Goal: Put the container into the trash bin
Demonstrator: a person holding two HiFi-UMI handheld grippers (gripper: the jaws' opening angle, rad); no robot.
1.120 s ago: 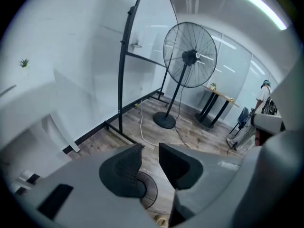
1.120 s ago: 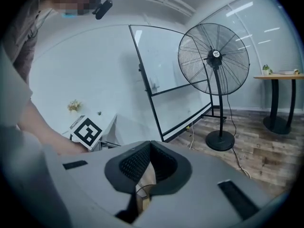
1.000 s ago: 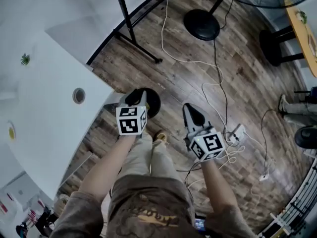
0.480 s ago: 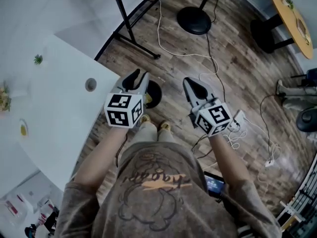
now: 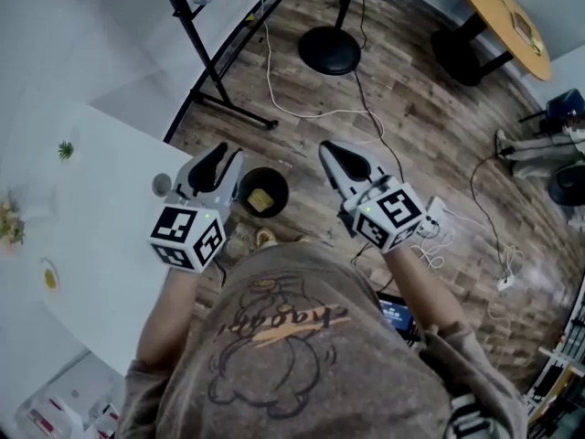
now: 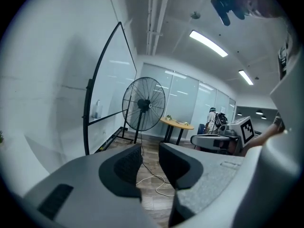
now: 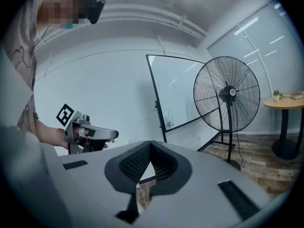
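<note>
In the head view a small black trash bin (image 5: pixel 262 190) stands on the wooden floor by the person's feet, with a yellowish container (image 5: pixel 260 200) lying inside it. My left gripper (image 5: pixel 219 154) is held up to the left of the bin, over the white table's corner. In the left gripper view its jaws (image 6: pixel 149 148) stand apart with only floor and cable showing between them. My right gripper (image 5: pixel 331 149) is raised to the right of the bin. Its fingertips (image 7: pixel 151 144) meet, with nothing between them.
A white table (image 5: pixel 82 199) fills the left. A standing fan (image 6: pixel 144 104) with a round black base (image 5: pixel 331 51) is ahead, beside a whiteboard stand (image 5: pixel 196 58). White cables (image 5: pixel 366 117) and a power strip (image 5: pixel 431 230) lie on the floor. A round wooden table (image 5: pixel 505 12) stands far right.
Both grippers have risen toward the head camera. The left one has shifted left off the bin, so the bin's inside with the yellowish container now shows.
</note>
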